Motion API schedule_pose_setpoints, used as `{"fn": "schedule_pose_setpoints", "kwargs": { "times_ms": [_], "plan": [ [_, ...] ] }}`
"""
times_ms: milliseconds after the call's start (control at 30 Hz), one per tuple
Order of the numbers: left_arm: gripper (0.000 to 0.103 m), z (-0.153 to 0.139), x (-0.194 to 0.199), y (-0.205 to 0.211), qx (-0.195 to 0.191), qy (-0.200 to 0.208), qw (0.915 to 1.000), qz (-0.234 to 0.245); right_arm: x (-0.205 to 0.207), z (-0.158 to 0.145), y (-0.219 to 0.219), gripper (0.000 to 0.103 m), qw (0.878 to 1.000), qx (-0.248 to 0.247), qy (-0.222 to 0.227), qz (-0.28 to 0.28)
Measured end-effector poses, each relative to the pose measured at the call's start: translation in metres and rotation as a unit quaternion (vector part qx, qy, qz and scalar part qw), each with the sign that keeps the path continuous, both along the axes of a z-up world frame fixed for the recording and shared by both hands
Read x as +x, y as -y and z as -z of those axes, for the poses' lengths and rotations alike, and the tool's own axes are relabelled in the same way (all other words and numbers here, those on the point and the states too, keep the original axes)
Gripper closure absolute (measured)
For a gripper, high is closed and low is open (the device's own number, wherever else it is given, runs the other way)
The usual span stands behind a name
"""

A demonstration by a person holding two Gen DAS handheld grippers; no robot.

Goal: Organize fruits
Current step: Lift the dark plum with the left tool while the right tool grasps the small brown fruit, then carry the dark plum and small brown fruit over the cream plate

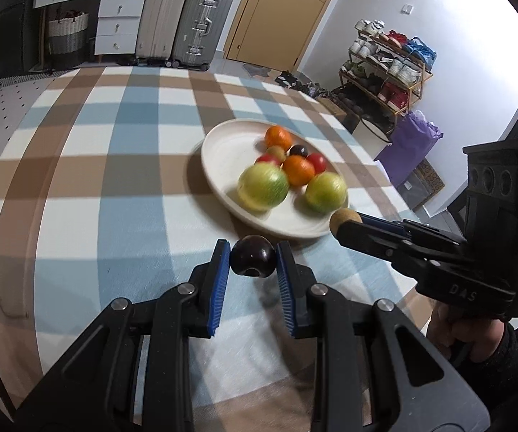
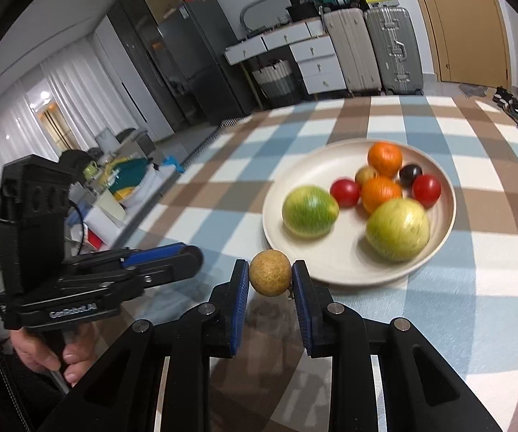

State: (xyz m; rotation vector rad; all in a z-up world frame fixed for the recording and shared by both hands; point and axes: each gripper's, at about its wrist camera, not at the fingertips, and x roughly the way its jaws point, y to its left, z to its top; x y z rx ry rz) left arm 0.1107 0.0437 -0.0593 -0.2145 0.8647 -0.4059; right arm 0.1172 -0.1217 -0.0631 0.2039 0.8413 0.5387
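The left hand-held gripper (image 1: 253,256), black with ribbed blue pads, is clamped on a dark plum (image 1: 252,256), a glossy, near-black round fruit with a small dimple facing the camera. The right hand-held gripper (image 2: 270,278), of the same build, pinches a small tan fruit (image 2: 270,277) with a rough, speckled, matte skin and a short stem at its lower right. Both fruits hang clear of the cloth, just short of the near rim of the plate (image 1: 223,151).

The plate is wide, shallow and cream-coloured with a smooth matte finish. In it lie two large yellow-green apples (image 1: 263,186) with faint streaks, two oranges (image 1: 278,136), two shiny red tomatoes (image 2: 426,190), a second dark plum (image 2: 410,174) and a small yellowish fruit, all somewhat blurred.

Only the left wrist view shows the right gripper from the side, with the tan fruit at its tip and a hand (image 1: 450,327) in a dark sleeve beneath it. Only the right wrist view shows the left gripper's side, its lettered body and the bare fingers around its handle.

The table (image 1: 79,165) wears a soft checked cloth in blue, brown and white. Beyond stand suitcases (image 1: 201,25), white drawers, a wooden door and a loaded shoe rack (image 1: 385,68); the right view adds a dark fridge and pale curtains.
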Motion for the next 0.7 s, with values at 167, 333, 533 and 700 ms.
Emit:
{"fn": "schedule_pose_setpoints", "kwargs": {
  "times_ms": [167, 333, 533, 700],
  "plan": [
    [0.08, -0.016, 0.021, 0.015, 0.001, 0.0, 1.0, 0.007, 0.006, -0.017, 0.01, 0.078, 1.0, 0.016, 0.011, 0.003],
    [0.08, -0.029, 0.042, 0.029, 0.025, 0.005, 0.9997, 0.004, 0.018, -0.027, 0.019, 0.078, 1.0, 0.021, 0.02, 0.007],
    [0.08, -0.039, 0.067, 0.041, 0.026, 0.006, 0.9995, 0.014, 0.035, -0.033, 0.028, 0.078, 0.999, 0.027, 0.022, 0.01],
    [0.08, -0.045, 0.089, 0.051, 0.031, 0.007, 0.9994, 0.017, 0.054, -0.036, 0.034, 0.078, 0.999, 0.032, 0.02, 0.014]
  ]
}}
